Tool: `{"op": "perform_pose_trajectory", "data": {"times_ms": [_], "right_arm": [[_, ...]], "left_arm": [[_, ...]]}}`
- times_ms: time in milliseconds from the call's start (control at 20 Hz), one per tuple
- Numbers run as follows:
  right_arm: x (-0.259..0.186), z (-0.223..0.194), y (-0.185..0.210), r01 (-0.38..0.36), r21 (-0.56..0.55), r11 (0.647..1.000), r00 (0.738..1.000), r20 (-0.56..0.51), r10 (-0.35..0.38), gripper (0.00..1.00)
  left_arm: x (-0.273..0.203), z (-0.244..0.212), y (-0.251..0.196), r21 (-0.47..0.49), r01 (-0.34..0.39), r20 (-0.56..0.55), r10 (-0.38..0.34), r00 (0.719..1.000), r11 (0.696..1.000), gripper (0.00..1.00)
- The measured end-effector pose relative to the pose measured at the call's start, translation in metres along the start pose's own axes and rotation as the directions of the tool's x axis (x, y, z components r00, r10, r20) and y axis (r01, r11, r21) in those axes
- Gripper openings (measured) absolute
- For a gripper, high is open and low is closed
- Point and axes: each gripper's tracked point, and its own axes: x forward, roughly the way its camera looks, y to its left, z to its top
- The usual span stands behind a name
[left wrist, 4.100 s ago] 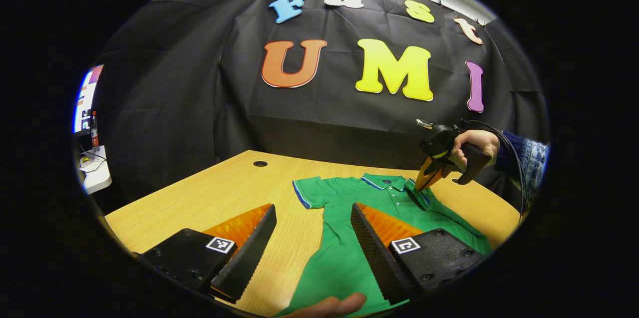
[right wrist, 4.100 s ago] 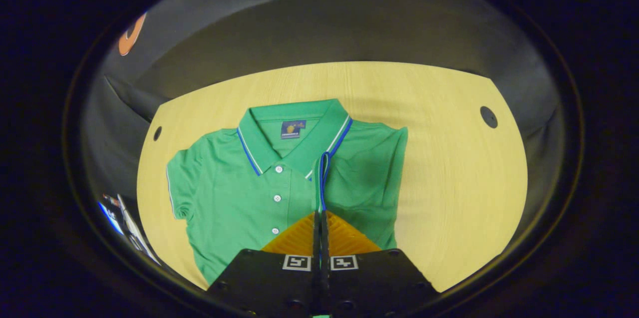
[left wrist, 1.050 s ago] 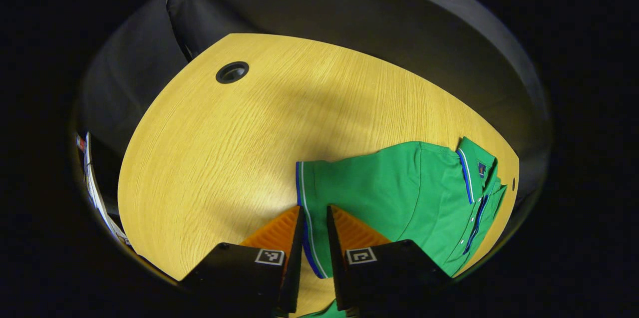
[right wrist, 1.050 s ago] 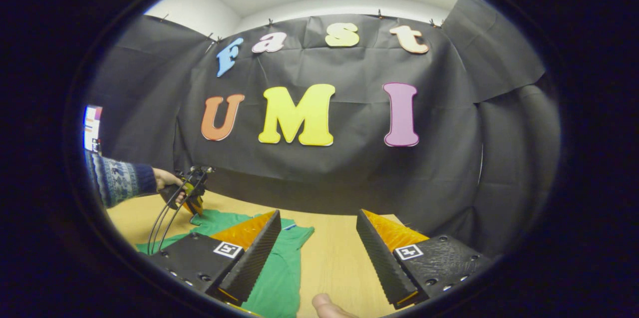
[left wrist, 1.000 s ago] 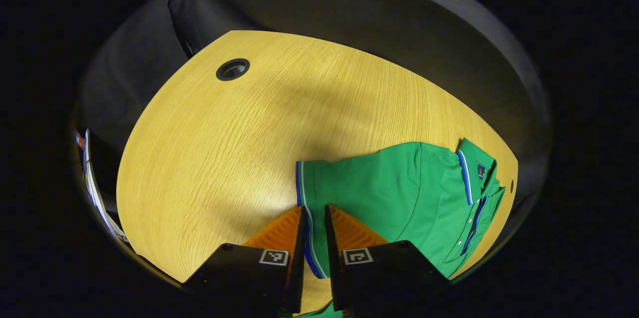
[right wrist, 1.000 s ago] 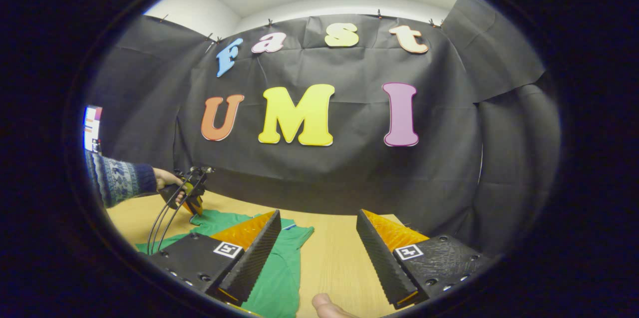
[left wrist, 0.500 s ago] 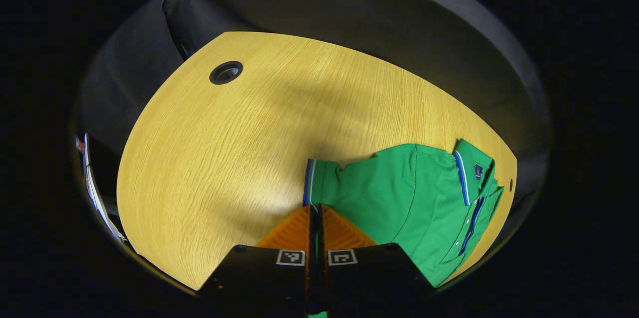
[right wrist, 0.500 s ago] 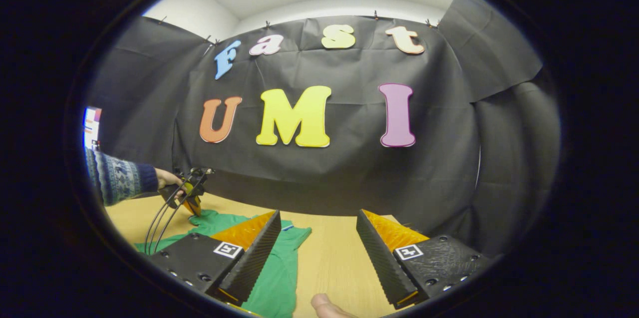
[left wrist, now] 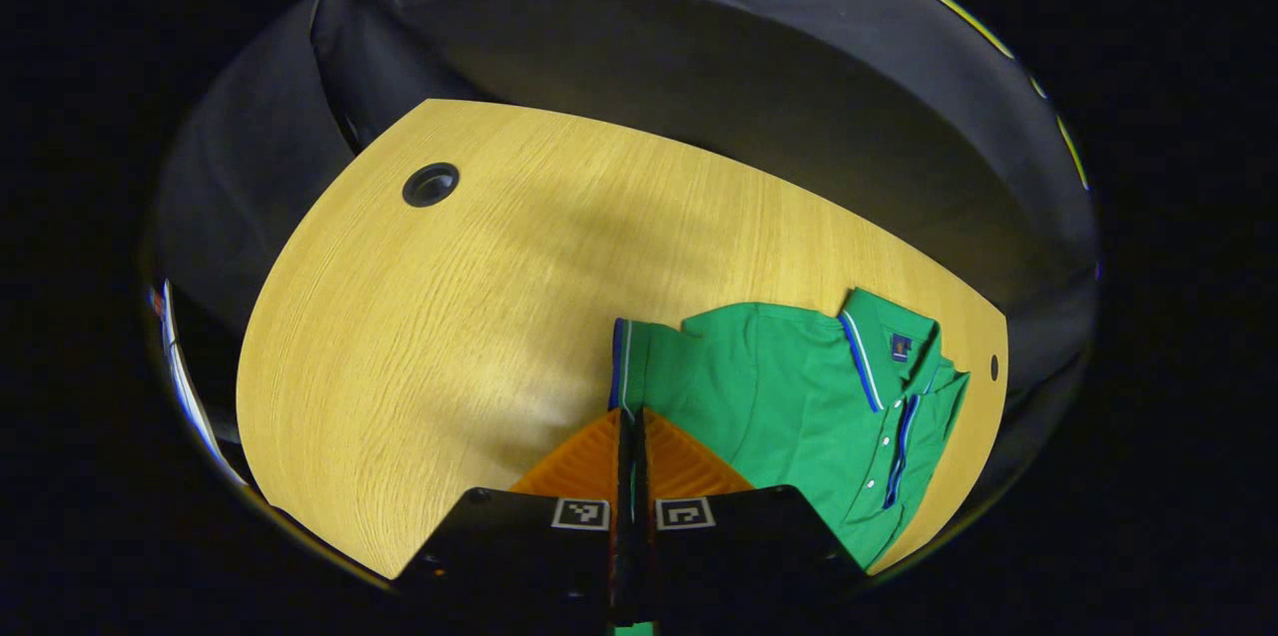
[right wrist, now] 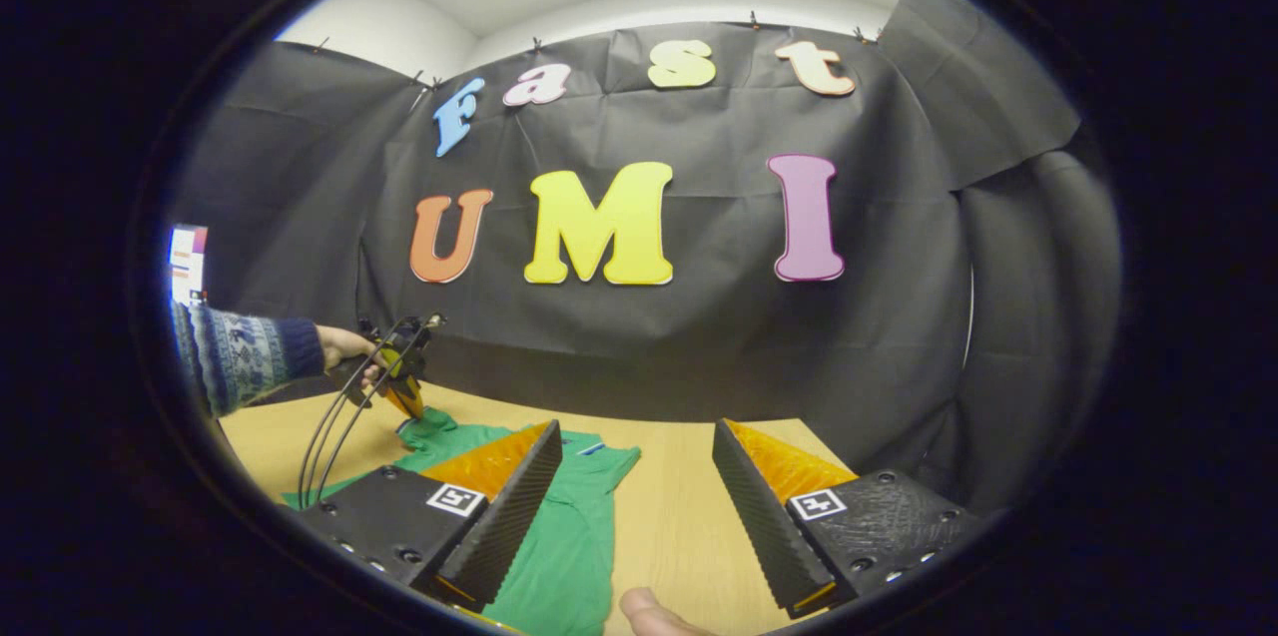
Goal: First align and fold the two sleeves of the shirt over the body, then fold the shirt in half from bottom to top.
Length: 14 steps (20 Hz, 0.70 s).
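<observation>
A green polo shirt [left wrist: 789, 396] with blue-and-white trim lies on the wooden table [left wrist: 449, 317], collar [left wrist: 867, 356] to the far right in the left gripper view. My left gripper [left wrist: 631, 413] is shut on the shirt's left sleeve cuff [left wrist: 619, 366], which stands raised and bunched above the fingertips. The other sleeve lies folded over the body, its trim beside the button placket [left wrist: 899, 426]. In the right gripper view my right gripper [right wrist: 635, 431] hovers open over the table near the shirt [right wrist: 569, 536], nothing between its fingers. There the left gripper [right wrist: 409, 406] appears far left, held by a hand.
A round cable hole [left wrist: 430, 185] sits at the table's far left corner and a smaller hole [left wrist: 991, 366] beyond the collar. A patterned sleeve [right wrist: 235, 361] reaches in from the left. A thumb [right wrist: 649, 613] shows at the bottom. Bare wood spreads left of the shirt.
My left gripper went from open around the left sleeve cuff to shut on it, and the cuff has lifted and bunched. The right gripper, earlier shut on the other sleeve, stays open and still.
</observation>
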Motion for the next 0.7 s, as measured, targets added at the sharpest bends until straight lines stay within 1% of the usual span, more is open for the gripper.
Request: {"op": "perform_pose_trajectory", "data": {"times_ms": [100,150,250,300,350,400,450,500,700], "right_arm": [[0.001,-0.003,0.001,-0.004,-0.003,1.0,1.0,-0.005,0.004,0.95],[0.0,-0.003,0.002,-0.008,-0.003,1.0,1.0,-0.008,0.008,0.93],[0.0,-0.005,0.001,-0.011,0.002,1.0,1.0,-0.012,0.011,0.97],[0.0,-0.006,-0.001,-0.008,0.006,1.0,1.0,-0.015,0.008,0.97],[0.0,-0.008,-0.003,-0.006,0.009,1.0,1.0,-0.018,0.006,0.95],[0.001,-0.011,-0.006,0.002,0.008,1.0,1.0,-0.022,-0.002,0.97],[0.002,-0.013,-0.009,0.01,0.011,1.0,1.0,-0.025,-0.01,0.95],[0.002,-0.015,-0.011,0.014,0.013,1.0,1.0,-0.028,-0.013,0.95],[0.001,-0.024,-0.017,0.023,0.024,0.999,0.999,-0.042,-0.022,0.95]], "left_arm": [[-0.003,0.001,-0.025,0.027,0.035,0.001,-0.035,0.999,0.999,0.03],[-0.005,0.0,-0.036,0.046,0.046,-0.003,-0.046,0.999,0.998,0.03],[-0.006,-0.002,-0.057,0.083,0.061,-0.008,-0.06,0.998,0.995,0.03],[-0.007,-0.004,-0.071,0.091,0.082,-0.014,-0.081,0.997,0.993,0.03],[-0.008,-0.008,-0.085,0.106,0.099,-0.017,-0.098,0.995,0.989,0.03],[-0.007,-0.01,-0.093,0.131,0.098,-0.015,-0.097,0.995,0.986,0.03],[-0.005,-0.012,-0.098,0.166,0.081,-0.01,-0.08,0.997,0.983,0.03],[-0.003,-0.015,-0.108,0.186,0.081,-0.014,-0.079,0.997,0.979,0.03],[-0.002,-0.031,-0.153,0.23,0.109,-0.036,-0.103,0.994,0.967,0.03]]}}
